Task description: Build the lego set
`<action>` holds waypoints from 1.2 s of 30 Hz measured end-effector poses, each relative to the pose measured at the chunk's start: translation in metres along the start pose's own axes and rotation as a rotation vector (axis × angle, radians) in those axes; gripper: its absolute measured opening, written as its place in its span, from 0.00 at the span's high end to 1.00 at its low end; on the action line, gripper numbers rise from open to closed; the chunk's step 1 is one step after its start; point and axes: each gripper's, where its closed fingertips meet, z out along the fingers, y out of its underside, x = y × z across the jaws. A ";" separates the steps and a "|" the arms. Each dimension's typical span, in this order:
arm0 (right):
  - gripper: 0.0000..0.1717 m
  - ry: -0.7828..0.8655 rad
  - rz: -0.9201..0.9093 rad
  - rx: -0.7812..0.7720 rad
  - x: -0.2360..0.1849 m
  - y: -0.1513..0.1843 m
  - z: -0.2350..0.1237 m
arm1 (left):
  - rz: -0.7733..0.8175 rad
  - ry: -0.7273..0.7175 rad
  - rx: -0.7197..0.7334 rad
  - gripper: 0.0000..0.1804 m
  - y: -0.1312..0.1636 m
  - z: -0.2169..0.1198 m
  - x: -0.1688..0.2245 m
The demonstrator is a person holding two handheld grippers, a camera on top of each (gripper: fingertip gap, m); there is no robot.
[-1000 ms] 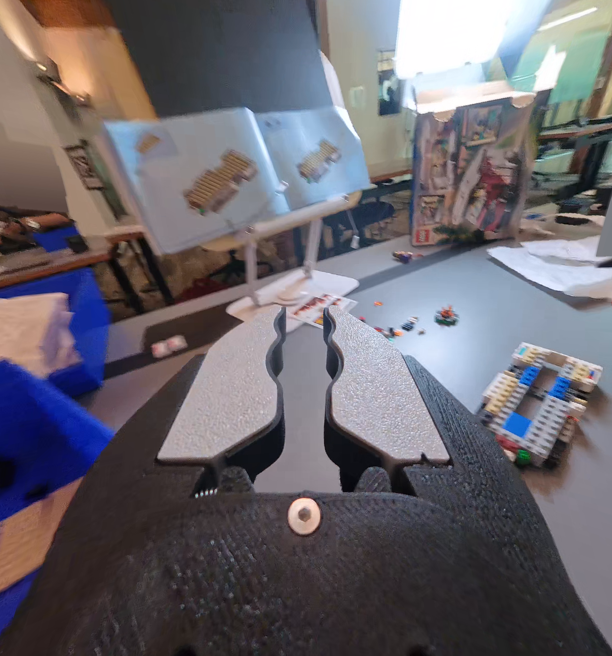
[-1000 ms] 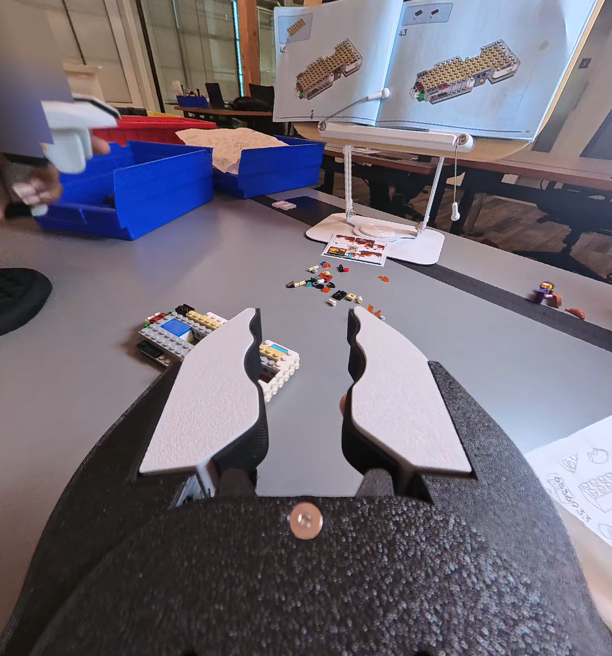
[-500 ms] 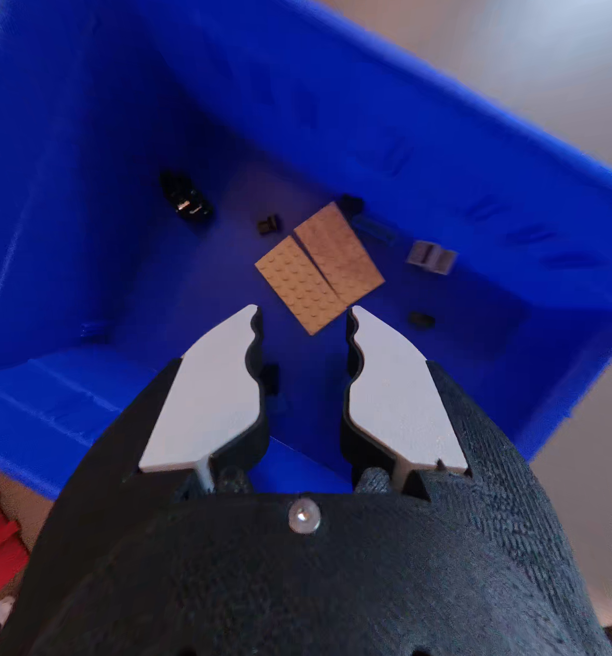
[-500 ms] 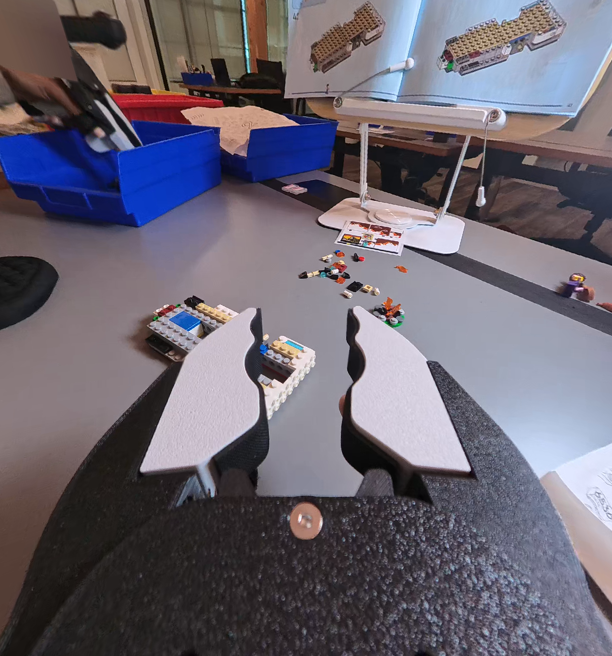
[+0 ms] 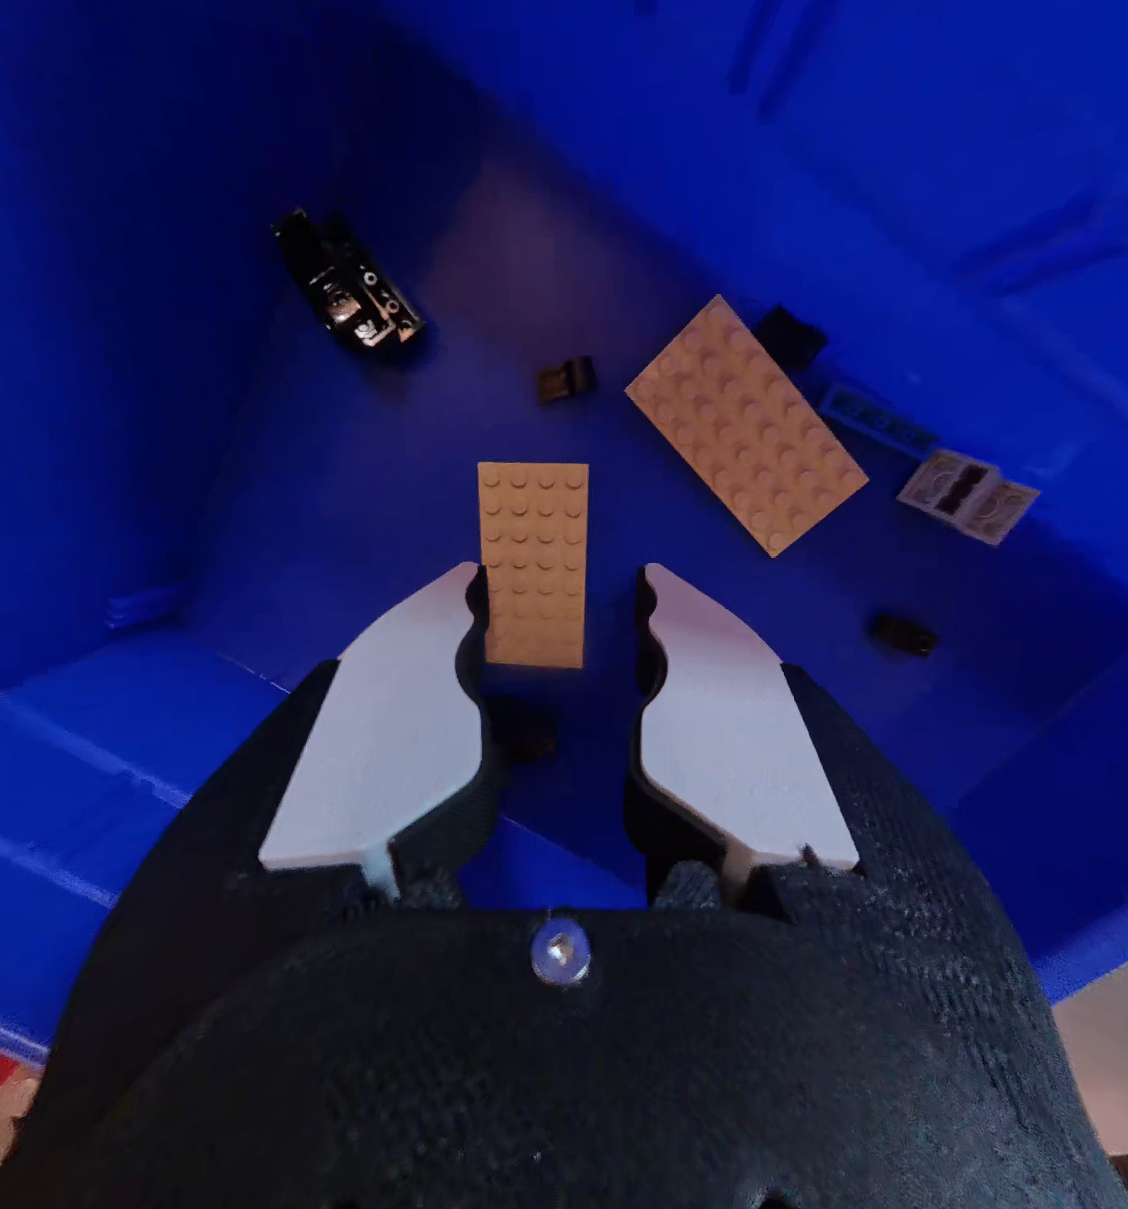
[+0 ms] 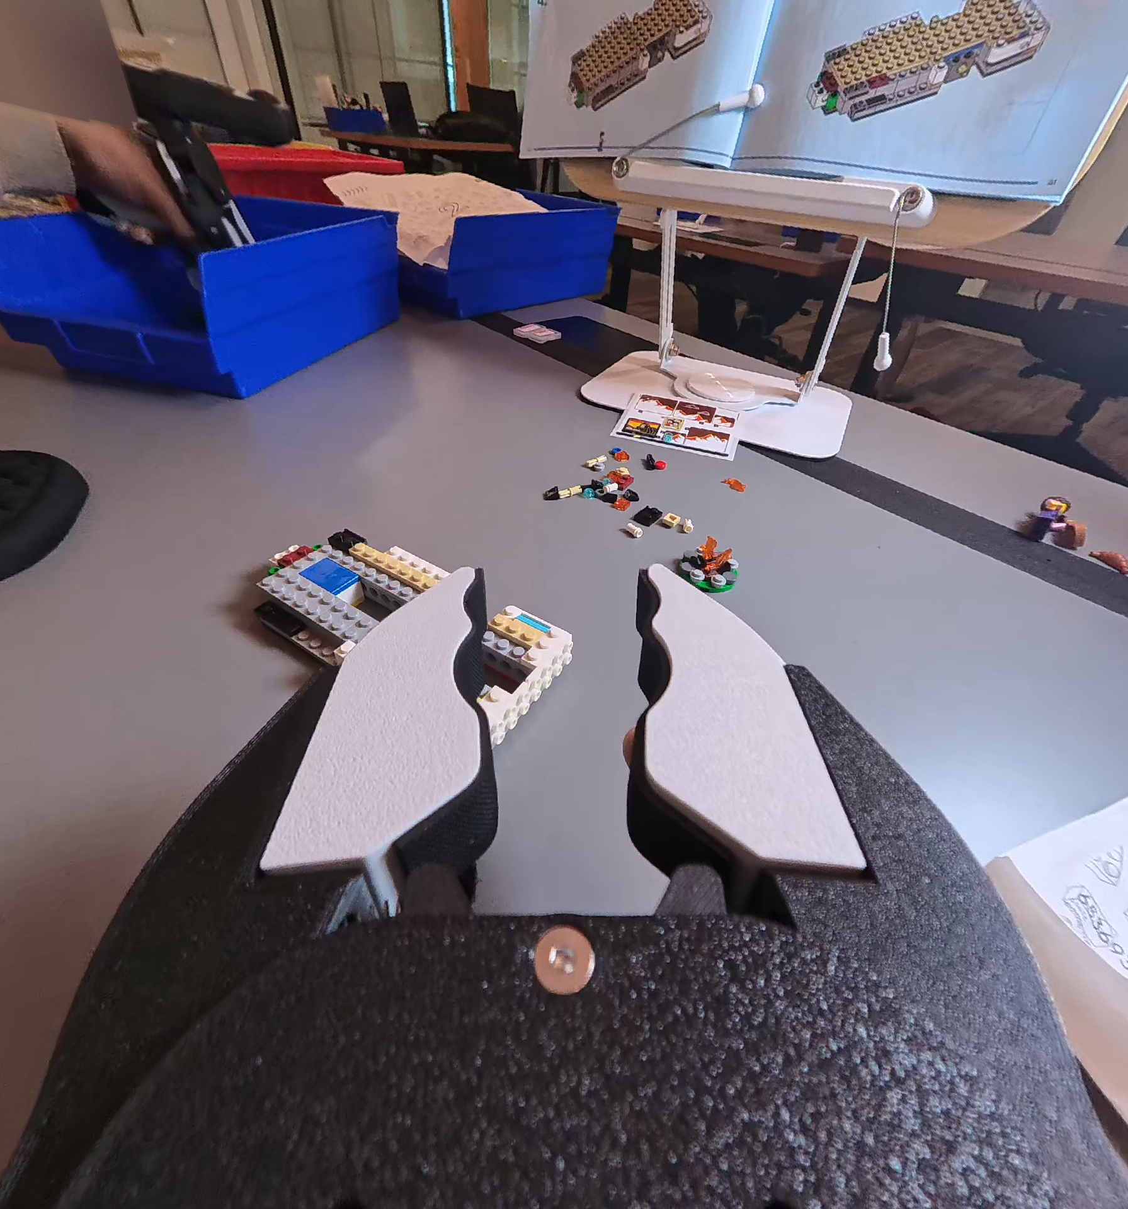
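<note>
Blue bin (image 5: 155, 752) walls filled the left wrist view, where half a second before the two tan plates lay touching; now the nearer tan studded plate (image 5: 533, 562) lay apart from the other tan plate (image 5: 744, 425), between the spread fingers of the left gripper (image 5: 558, 582), seemingly ungripped. Over the grey table (image 6: 875, 687), the right gripper (image 6: 560, 589) gaped bare beside the brick model (image 6: 352, 589). An open instruction booklet (image 6: 810, 85) stood behind; its print was too small to read.

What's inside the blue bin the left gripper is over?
Blue bin: two tan studded plates, a black part, a grey piece, a few small dark bits. The open left gripper hides the near floor.
</note>
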 end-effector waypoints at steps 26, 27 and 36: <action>0.75 -0.082 -0.030 0.098 -0.018 -0.026 -0.021 | 0.113 -0.028 0.130 0.78 -0.014 -0.078 0.032; 0.75 -0.083 -0.031 0.097 -0.019 -0.026 -0.021 | 0.083 -0.053 0.088 0.77 -0.010 -0.064 0.019; 0.75 -0.067 -0.020 0.075 -0.014 -0.022 -0.020 | -0.297 0.000 -0.114 0.71 0.015 0.011 -0.025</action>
